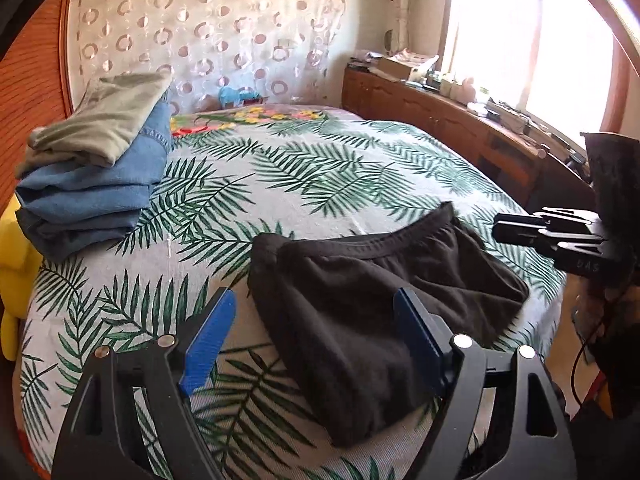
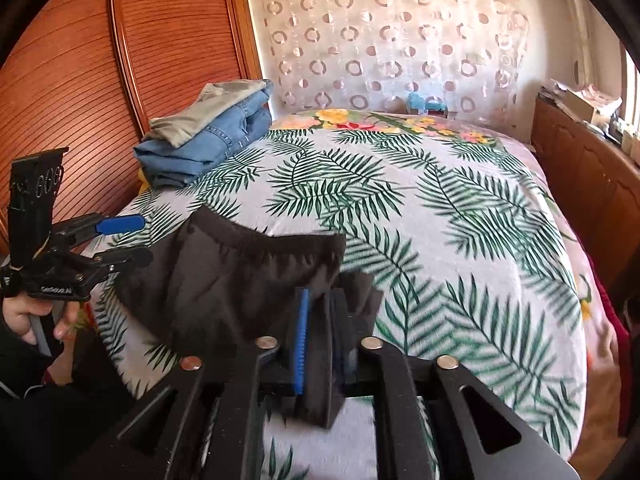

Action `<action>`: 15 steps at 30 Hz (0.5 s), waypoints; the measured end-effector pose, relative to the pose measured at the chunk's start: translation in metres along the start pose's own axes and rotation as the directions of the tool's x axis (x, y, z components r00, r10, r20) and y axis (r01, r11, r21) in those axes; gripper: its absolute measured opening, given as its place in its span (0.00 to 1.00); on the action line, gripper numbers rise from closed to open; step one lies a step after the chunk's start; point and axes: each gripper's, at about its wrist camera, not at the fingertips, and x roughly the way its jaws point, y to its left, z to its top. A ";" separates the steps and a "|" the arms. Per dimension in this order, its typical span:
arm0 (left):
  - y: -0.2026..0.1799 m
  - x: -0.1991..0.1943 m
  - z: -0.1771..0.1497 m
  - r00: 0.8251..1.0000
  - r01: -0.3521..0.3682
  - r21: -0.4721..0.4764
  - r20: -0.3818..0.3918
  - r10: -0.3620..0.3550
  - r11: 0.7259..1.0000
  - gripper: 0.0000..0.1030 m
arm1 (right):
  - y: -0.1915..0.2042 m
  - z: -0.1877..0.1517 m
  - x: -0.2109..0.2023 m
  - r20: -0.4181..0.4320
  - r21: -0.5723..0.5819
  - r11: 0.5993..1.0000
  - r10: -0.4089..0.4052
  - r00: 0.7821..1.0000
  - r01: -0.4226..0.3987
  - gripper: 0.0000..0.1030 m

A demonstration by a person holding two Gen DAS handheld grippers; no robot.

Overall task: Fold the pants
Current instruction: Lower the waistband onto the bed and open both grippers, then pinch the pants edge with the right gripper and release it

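Black pants [image 1: 372,292] lie folded on the leaf-print bedspread [image 1: 280,168], waistband toward the far side. My left gripper [image 1: 312,336] is open just above their near left part. Its blue pads [image 1: 208,340] stand wide apart and are not pressing on the cloth. In the right wrist view, the pants [image 2: 240,276] reach under my right gripper [image 2: 320,312]. Its jaws stand a narrow gap apart, with a loose fold of black cloth between them. The left gripper [image 2: 146,240] appears there at the pants' left edge, held by a hand [image 2: 28,312]. The right gripper [image 1: 498,232] shows at the pants' right edge.
A stack of folded clothes [image 1: 92,184], grey on blue denim, sits at the far left of the bed [image 2: 208,140]. A wooden cabinet [image 1: 440,108] with clutter runs along the right under a bright window. Slatted wooden doors [image 2: 80,80] stand on the left.
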 end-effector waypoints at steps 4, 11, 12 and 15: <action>0.004 0.008 0.001 1.000 -0.001 -0.020 -0.013 0.001 1.000 0.79 | -0.004 0.013 0.027 -0.031 0.019 1.000 -0.006 0.999 0.007 0.24; 0.006 0.013 0.000 1.000 -0.014 -0.010 -0.024 0.013 1.000 0.79 | -0.011 0.031 0.064 -0.108 0.067 0.998 -0.003 0.994 0.010 0.24; 0.007 0.015 0.000 0.999 -0.018 -0.012 -0.028 0.018 1.000 0.79 | -0.012 0.034 0.067 -0.113 0.075 0.997 0.001 0.994 0.007 0.24; 0.009 0.017 -0.001 0.999 -0.023 -0.017 -0.033 0.022 1.000 0.79 | -0.013 0.040 0.074 -0.111 0.080 0.997 0.012 0.994 -0.003 0.24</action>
